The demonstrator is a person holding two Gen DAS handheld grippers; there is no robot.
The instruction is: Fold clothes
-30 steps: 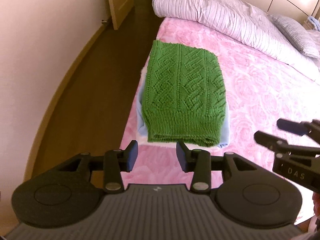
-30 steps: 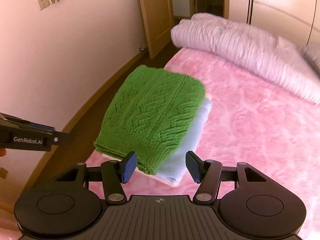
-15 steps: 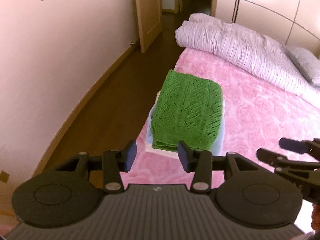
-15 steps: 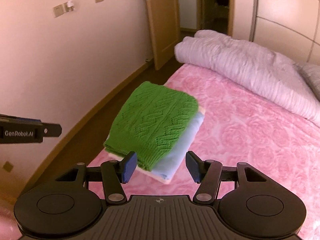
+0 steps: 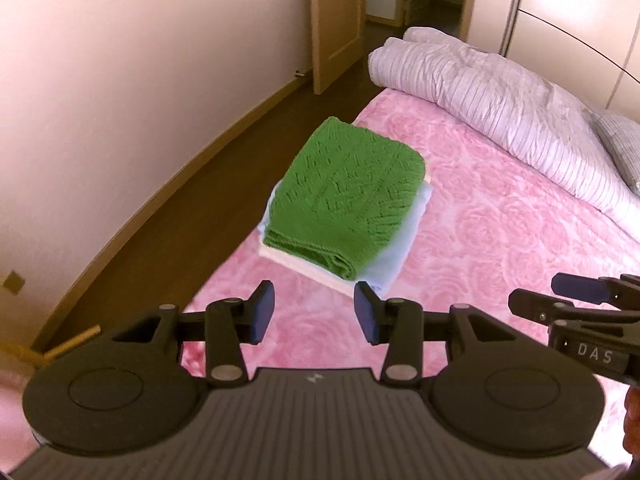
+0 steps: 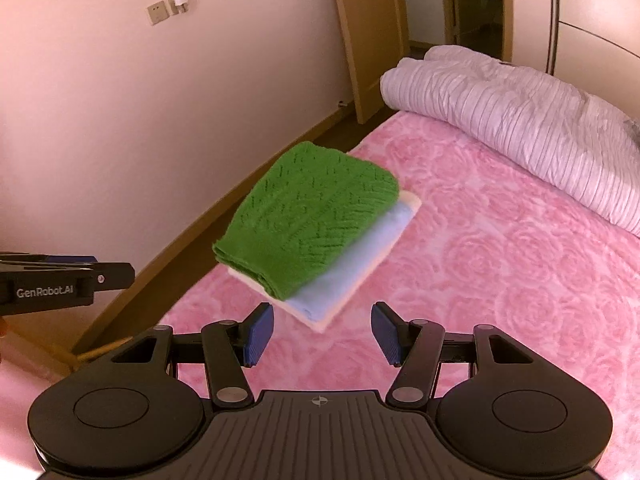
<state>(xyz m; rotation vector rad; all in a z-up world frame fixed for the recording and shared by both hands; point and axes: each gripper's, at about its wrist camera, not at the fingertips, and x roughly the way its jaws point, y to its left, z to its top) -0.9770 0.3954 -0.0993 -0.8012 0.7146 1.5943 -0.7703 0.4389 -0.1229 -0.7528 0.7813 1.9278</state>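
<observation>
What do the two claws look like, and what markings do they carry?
Both are matte black with ribbed bodies, round discs on both sides and blue pads. The left claw reads "GenRobot.AI" on its side; the right claw reads "DAS". No cables or sleeves show.

We see a green sweater (image 5: 352,196) of chunky knit wool or yarn, with an openwork lace pattern and a ribbed hem, matt and rough-looking. Under it lies a pale blue garment (image 5: 394,252) of smooth, fine cloth, and below that a cream cloth layer (image 6: 410,200). They rest on a pink bedspread (image 5: 500,240), plush and fleecy, embossed with roses and faintly shiny. We note the rolled duvet (image 5: 500,92) is lilac cloth, striped and crinkled. The left gripper (image 5: 315,316) and right gripper (image 6: 322,334) look like matt black plastic with ribbed housings, small metal pivot pins and blue grooved rubbery pads (image 6: 258,332). The door (image 6: 372,36) and skirting are satin-finished wood; the wall (image 5: 120,80) is smooth and matt.
</observation>
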